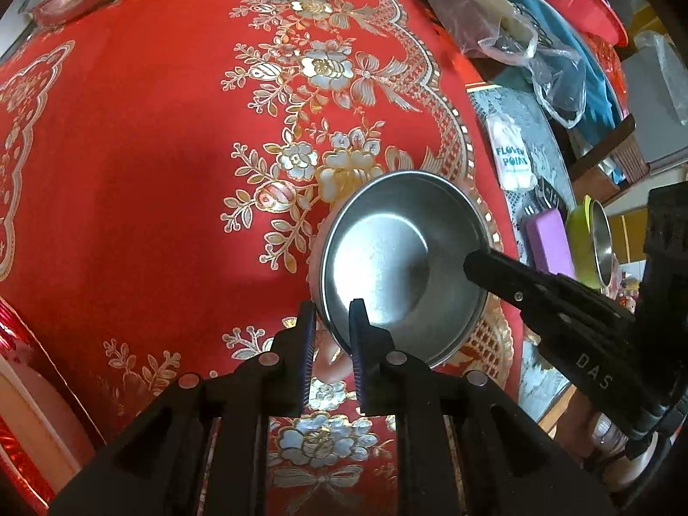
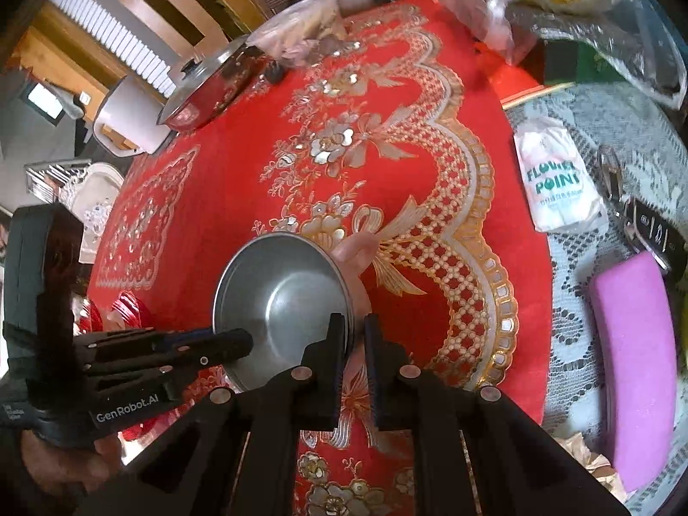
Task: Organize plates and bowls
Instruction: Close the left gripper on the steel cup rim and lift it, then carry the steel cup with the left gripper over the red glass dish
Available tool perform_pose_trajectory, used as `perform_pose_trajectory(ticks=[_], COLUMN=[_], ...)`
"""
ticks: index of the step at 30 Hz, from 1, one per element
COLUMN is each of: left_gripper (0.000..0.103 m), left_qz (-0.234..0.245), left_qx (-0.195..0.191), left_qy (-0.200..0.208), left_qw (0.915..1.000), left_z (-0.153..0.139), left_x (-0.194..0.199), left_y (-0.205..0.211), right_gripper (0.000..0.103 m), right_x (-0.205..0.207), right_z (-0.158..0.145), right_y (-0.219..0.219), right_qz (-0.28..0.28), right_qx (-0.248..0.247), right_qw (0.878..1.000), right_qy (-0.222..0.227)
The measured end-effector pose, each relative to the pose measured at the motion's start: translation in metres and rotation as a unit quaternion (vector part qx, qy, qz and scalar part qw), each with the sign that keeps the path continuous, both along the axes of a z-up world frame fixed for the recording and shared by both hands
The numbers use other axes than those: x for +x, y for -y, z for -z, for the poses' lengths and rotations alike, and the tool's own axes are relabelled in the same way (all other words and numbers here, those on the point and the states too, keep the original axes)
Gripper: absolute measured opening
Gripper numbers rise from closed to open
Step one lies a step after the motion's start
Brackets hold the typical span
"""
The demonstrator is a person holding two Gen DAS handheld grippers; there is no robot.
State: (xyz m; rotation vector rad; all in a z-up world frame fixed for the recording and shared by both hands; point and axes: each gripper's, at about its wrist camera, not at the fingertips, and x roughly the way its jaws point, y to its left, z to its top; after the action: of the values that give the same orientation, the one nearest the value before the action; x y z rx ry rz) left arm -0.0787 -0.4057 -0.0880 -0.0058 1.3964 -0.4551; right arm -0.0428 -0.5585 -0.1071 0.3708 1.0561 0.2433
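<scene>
A steel bowl [image 1: 387, 258] with a pale pink outside hangs tilted over the red embroidered tablecloth [image 1: 150, 150], held from two sides. My left gripper [image 1: 332, 322] is shut on the bowl's near-left rim, one blue-padded finger inside and one outside. My right gripper [image 1: 473, 262] reaches in from the right and pinches the opposite rim. In the right wrist view the bowl [image 2: 279, 292] sits low at centre. There my right gripper [image 2: 354, 331] clamps its right rim, and the left gripper [image 2: 241, 339] holds its left rim.
A glass-lidded pan [image 2: 210, 86] and a white appliance [image 2: 129, 120] stand at the table's far left. Plastic bags [image 1: 507, 21], a white packet [image 2: 554, 180], keys [image 2: 645, 219], a purple case [image 2: 636, 365] and a green steel-lined cup [image 1: 589, 241] crowd the right side. Red dishes [image 1: 13, 344] lie near left.
</scene>
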Motion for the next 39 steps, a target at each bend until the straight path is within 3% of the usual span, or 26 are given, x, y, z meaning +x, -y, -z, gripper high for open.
perform_pose_trajectory(ticks=[7,16,39], left_gripper=[0.015,0.011,0.010], left_qz=[0.007,0.009,0.027], left_qx=[0.009,0.009,-0.039], left_qy=[0.023,0.021,0.067], left_qw=[0.9997,0.9997,0.9966], left_z=[0.002,0.003,-0.064], left_x=[0.006,0.007,-0.016], left_y=[0.005,0.007,-0.016], right_gripper=[0.014,0.010,0.010], right_x=[0.007,0.005,-0.044], right_z=[0.005,0.004,-0.077], right_y=[0.000,0.000,-0.022], right_qz=[0.012,0.012,0.033], right_qx=[-0.002,-0.008,-0.041], right_qw=[1.000,1.000,0.997], right_qy=[-0.004,-0.008,0.060])
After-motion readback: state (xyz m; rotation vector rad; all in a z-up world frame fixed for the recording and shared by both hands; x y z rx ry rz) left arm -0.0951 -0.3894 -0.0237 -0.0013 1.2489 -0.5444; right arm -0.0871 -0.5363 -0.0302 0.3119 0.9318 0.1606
